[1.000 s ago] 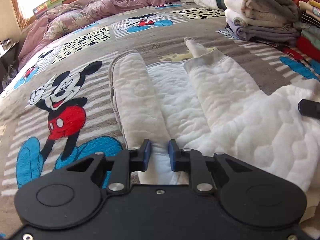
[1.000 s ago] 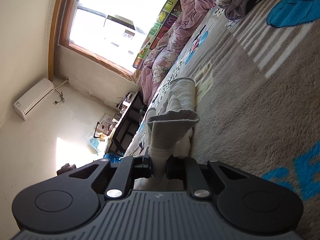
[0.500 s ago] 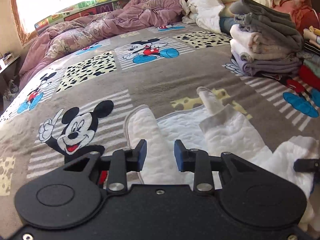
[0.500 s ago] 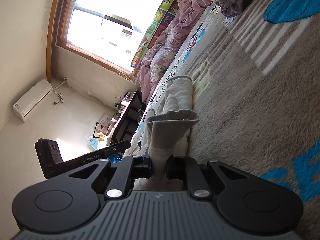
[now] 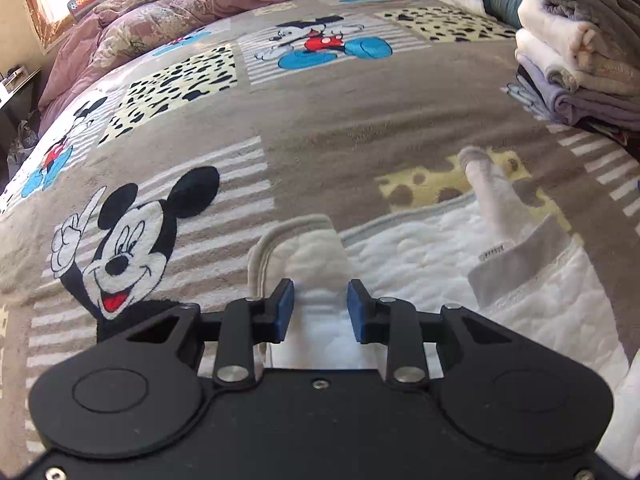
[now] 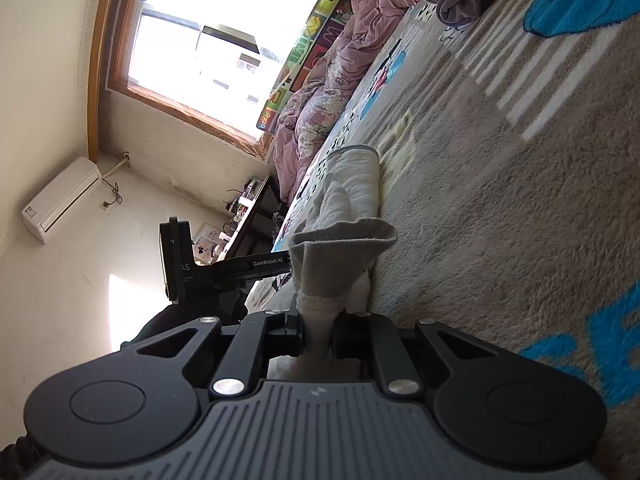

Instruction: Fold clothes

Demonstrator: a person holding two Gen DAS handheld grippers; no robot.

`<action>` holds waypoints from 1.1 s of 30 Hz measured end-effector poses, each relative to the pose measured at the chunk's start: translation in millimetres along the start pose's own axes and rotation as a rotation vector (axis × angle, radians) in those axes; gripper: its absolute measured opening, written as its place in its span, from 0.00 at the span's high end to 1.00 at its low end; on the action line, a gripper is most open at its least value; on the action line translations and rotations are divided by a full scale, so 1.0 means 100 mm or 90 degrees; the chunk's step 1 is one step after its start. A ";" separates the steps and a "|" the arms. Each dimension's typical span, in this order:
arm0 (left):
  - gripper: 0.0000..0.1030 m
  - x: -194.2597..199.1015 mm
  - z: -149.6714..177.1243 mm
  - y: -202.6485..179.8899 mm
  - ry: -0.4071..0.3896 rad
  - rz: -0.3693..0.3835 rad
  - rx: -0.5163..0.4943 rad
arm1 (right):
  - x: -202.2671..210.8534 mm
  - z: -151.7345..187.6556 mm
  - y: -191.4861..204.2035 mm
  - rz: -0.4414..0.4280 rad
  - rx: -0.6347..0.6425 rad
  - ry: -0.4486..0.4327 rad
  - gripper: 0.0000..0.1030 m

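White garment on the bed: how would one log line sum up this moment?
left tool: open over sleeve | right tool: shut on white garment | bed blanket: underneath

Ahead of the left hand-held gripper (image 5: pixel 319 311) the bed (image 5: pixel 340 128) lies bare and flat as far as the rumpled pink quilt (image 5: pixel 168 20) at its far edge. To its right a stack of folded clothes (image 5: pixel 580 64) stands in the way. Just beyond the fingertips lies the white quilted garment (image 5: pixel 420 256), with one sleeve (image 5: pixel 488 188) raised.
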State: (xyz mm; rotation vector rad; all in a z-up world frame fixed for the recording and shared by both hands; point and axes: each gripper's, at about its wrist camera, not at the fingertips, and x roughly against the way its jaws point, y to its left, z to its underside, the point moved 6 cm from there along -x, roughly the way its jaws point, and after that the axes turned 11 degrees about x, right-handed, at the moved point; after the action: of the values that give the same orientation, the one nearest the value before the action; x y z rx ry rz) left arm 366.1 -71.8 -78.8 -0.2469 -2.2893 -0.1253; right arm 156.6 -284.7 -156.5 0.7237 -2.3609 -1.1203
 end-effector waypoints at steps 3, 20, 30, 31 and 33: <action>0.73 -0.15 -0.11 0.02 -0.023 -0.011 0.039 | 0.00 0.01 0.00 -0.001 0.002 -0.001 0.86; 0.61 1.84 1.53 0.30 -0.162 0.029 0.071 | 0.02 0.01 0.03 0.003 0.026 -0.004 0.86; 0.77 1.53 2.31 -0.15 -0.081 0.117 0.018 | 0.00 0.07 0.11 0.065 0.085 0.002 0.86; 0.76 1.61 2.33 -0.12 -0.072 0.126 0.028 | 0.01 0.06 0.13 0.073 0.085 0.003 0.86; 0.71 1.76 2.25 -0.09 -0.078 0.154 0.020 | 0.03 0.04 0.19 0.085 0.086 0.003 0.86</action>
State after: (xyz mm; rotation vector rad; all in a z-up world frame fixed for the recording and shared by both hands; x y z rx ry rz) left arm 86.4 -18.1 -97.1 -0.5248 -2.3600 0.0512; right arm 147.2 -274.2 -143.4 0.6031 -2.4597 -0.9100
